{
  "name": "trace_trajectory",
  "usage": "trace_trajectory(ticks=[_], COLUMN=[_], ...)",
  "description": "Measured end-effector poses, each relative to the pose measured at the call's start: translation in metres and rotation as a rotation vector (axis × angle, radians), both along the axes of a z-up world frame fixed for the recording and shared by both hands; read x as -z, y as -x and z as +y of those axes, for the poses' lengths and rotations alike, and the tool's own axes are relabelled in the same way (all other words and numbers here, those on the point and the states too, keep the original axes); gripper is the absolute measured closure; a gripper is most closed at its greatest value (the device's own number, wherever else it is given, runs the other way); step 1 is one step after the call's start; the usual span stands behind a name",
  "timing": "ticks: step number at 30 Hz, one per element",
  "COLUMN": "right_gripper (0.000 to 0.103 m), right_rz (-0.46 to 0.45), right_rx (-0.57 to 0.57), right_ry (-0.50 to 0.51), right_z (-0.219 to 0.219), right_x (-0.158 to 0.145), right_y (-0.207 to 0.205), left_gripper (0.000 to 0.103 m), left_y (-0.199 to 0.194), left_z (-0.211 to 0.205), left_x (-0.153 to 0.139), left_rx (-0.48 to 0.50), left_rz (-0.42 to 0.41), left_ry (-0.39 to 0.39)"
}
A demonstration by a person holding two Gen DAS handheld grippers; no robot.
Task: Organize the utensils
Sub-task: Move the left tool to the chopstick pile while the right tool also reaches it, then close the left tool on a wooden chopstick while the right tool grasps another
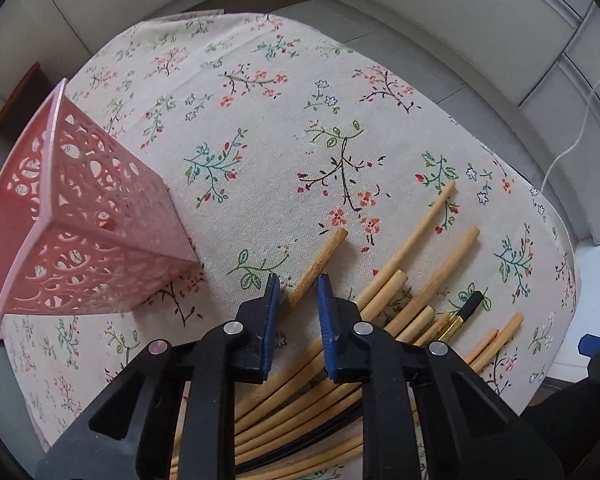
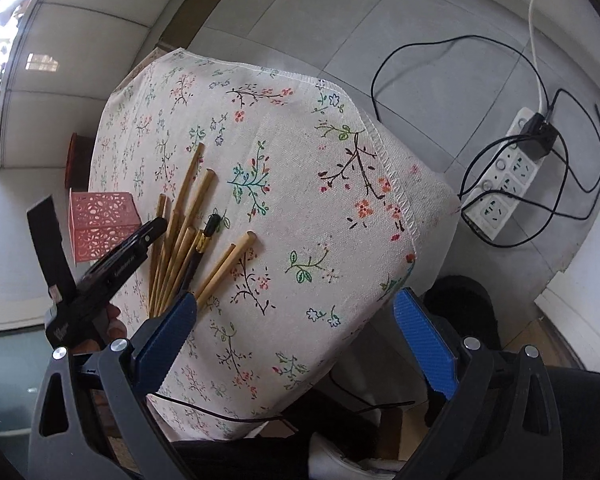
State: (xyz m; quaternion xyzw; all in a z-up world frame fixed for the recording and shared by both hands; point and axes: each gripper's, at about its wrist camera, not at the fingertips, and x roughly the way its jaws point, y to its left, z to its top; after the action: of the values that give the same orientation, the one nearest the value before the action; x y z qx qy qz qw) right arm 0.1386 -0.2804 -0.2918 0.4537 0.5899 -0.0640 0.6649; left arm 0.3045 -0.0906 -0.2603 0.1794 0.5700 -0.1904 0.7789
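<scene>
Several bamboo chopsticks [image 1: 400, 300] lie fanned on the flowered tablecloth [image 1: 260, 120], with a black and gold one [image 1: 462, 312] among them. My left gripper [image 1: 298, 280] points down over the leftmost chopstick [image 1: 320, 264]. That chopstick runs between the narrowly spaced blue pads [image 1: 326, 300], and a sliver of cloth shows on either side. A pink perforated basket [image 1: 80, 220] stands to the left. In the right wrist view, my right gripper [image 2: 296, 298] stands wide open over the table's near edge with nothing between its fingers. The left gripper [image 2: 140, 240] reaches into the chopsticks [image 2: 180, 236] beside the basket [image 2: 100, 220].
A white power strip [image 2: 508, 176] with a black plug and looping black cables [image 2: 420, 48] lies on the tiled floor to the right of the table. A brown object [image 2: 74, 160] sits beyond the far left edge. The tablecloth's [image 2: 300, 160] hem hangs over the corner.
</scene>
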Motion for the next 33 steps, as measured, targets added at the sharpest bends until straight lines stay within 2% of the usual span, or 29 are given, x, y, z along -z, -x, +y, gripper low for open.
trace_trajectory(ticks=[3,5,7,8,10,11,12,15,17,20,26,30,33], right_gripper=[0.008,0.015,0.033,0.037,0.050,0.052,0.053,0.074,0.086,0.089,0.095,0.095,0.095], right_rz=[0.035,0.056,0.069,0.072,0.097,0.104,0.098,0.114,0.132,0.101,0.002,-0.094,-0.181], right_rx=[0.078,0.083,0.080,0.089,0.113,0.128,0.154,0.176,0.194,0.185,0.202,0.156,0.092], right_ry=[-0.048,-0.040,0.015,0.047,0.068,0.081,0.107,0.119,0.164,0.225,0.211,0.238,0.257], right_z=[0.006,0.018,0.032,0.039,0.049,0.053,0.055,0.066,0.072,0.080,0.069,0.065,0.066], right_x=[0.009,0.010,0.007,0.007,0.010,0.011,0.008,0.009,0.010,0.008,0.003,-0.022,-0.051], right_y=[-0.007,-0.017,-0.027,-0.034,-0.041,-0.044,-0.047,-0.057,-0.059,-0.062,-0.055,-0.052,-0.046], left_gripper=[0.088,0.089,0.089,0.090,0.091,0.092,0.093,0.095,0.096,0.096,0.096,0.096,0.096], left_y=[0.024,0.039,0.059,0.068,0.080,0.092,0.100,0.111,0.116,0.121,0.122,0.124,0.127], left_z=[0.010,0.018,0.029,0.035,0.042,0.052,0.060,0.084,0.092,0.102,0.121,0.129,0.134], left_x=[-0.028,-0.059,-0.092,-0.109,-0.128,-0.139,-0.146,-0.161,-0.169,-0.177,-0.189,-0.200,-0.219], left_rx=[0.027,0.040,0.041,0.040,0.022,0.011,-0.001,-0.033,-0.050,-0.054,-0.084,-0.096,-0.122], left_rz=[-0.099,-0.178,-0.244,-0.284,-0.347,-0.370,-0.391,-0.432,-0.453,-0.473,-0.470,-0.478,-0.527], left_ry=[0.040,0.085,0.142,0.168,0.209,0.233,0.253,0.312,0.338,0.384,0.475,0.530,0.562])
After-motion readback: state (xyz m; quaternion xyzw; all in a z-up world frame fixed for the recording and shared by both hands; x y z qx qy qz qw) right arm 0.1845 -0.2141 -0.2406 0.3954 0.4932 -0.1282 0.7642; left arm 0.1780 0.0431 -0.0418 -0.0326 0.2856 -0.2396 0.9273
